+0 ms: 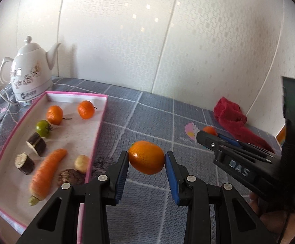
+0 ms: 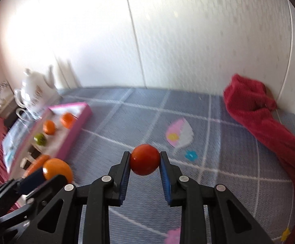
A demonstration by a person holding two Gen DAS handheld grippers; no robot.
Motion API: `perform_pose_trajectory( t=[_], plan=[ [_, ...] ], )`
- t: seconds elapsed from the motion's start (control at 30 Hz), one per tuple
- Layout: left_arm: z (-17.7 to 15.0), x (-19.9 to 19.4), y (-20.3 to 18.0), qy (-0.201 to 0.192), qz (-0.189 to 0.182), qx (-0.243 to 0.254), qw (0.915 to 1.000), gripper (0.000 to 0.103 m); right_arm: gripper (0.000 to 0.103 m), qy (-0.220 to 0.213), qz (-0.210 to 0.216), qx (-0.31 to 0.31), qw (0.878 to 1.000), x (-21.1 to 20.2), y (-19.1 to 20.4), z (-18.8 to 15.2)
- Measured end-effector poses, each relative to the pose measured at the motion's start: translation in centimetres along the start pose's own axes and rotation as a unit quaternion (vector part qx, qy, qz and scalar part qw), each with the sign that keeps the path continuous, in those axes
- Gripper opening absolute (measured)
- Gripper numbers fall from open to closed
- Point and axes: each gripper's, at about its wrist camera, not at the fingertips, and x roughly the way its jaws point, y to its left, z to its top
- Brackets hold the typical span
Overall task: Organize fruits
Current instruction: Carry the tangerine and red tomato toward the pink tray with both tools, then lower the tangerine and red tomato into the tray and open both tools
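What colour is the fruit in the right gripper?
Red-orange, like a small tomato, pinched in the right gripper. The right wrist view shows it best.

A tray (image 1: 98, 126) lies at the left of the table (image 1: 147, 118), and a kettle (image 1: 30, 75) stands just behind its far end by the wall. In the tray two tangerines (image 1: 55, 114) lie farthest back, with a small round fruit (image 1: 43, 128), two cut pieces (image 1: 36, 144) and a carrot (image 1: 47, 170) in front of them. A cloth (image 2: 265, 122) lies at the right against the wall, well apart from the tray.
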Motion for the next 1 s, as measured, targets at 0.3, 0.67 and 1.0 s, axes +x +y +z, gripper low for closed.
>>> perform_pose_trajectory(
  t=[0.3,0.67,1.0],
  plan=[
    [2.0,-2.4,4.0,-0.019,0.030,0.007,0.9993,0.037,0.028,-0.022,0.033,-0.017,0.999,-0.7,2.3,0.7],
    [1.8,-2.3,11.1,-0.012,0.101,-0.051,0.9935,0.037,0.028,0.003,0.090,-0.041,0.995,1.1,8.6,0.6],
    [1.7,-2.2,12.6,-0.009,0.114,-0.071,0.9909,0.037,0.028,0.023,0.121,0.000,0.992,4.3,11.5,2.1]
  ],
)
